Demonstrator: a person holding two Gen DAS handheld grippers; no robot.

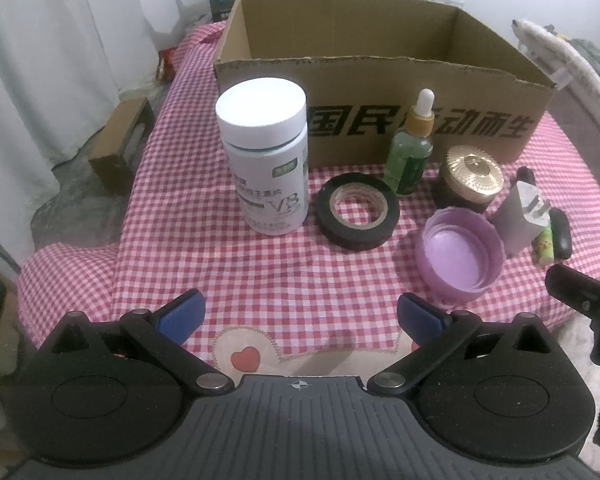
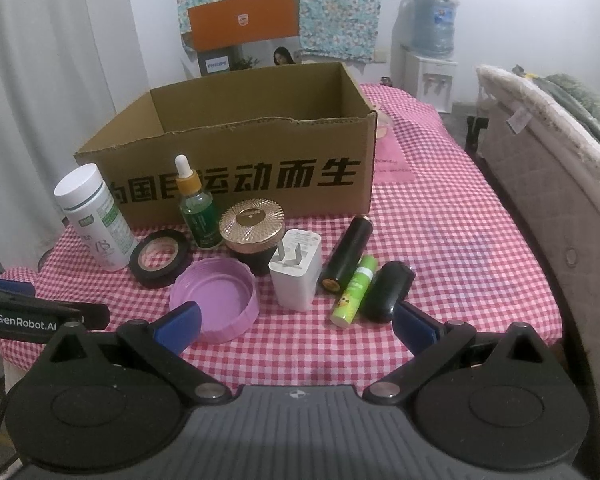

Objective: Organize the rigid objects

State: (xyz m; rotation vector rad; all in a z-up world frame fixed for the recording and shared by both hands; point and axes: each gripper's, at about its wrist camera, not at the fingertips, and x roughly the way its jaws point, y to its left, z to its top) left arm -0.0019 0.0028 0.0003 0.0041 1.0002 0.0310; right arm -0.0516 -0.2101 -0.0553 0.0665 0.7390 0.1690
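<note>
Two hand-held grippers (image 1: 300,316) (image 2: 296,320) wide apart, cardboard box (image 2: 260,176) printed 运动而生, GenRobot.AI tag.

right gripper (image 2: 296,320): wide apart, empty | purple lid (image 2: 216,300) beside left finger | cardboard box (image 2: 260,168) behind items | checkered cloth (image 2: 440,248)

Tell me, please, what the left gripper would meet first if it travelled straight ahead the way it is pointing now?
Probably the black tape roll, lying flat just right of centre ahead of the open left gripper. The white vitamin bottle stands just left of that line; depth is hard to judge.
</note>
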